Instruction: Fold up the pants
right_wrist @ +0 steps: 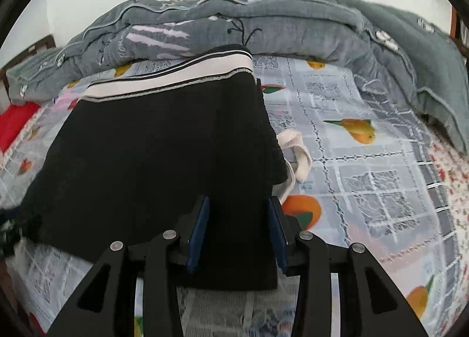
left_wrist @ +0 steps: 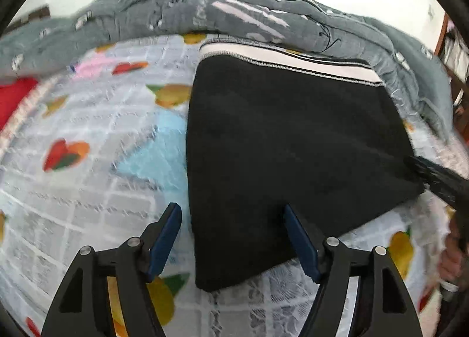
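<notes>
Black pants (left_wrist: 293,143) with a white striped waistband (left_wrist: 287,61) lie folded flat on a fruit-print bed sheet (left_wrist: 88,131). My left gripper (left_wrist: 231,213) is open and empty, straddling the pants' near left edge just above it. In the right wrist view the pants (right_wrist: 158,155) fill the left half, with a cream drawstring (right_wrist: 296,149) poking out on the right. My right gripper (right_wrist: 239,206) is open over the pants' near right corner, with the cloth lying between its fingers. The right gripper also shows in the left wrist view as a black shape (left_wrist: 439,181) at the pants' right edge.
A rumpled grey quilt (right_wrist: 263,32) is piled along the far side of the bed and down the right. A red cloth (left_wrist: 14,96) lies at the far left. The person's hand (left_wrist: 451,257) shows at the right edge.
</notes>
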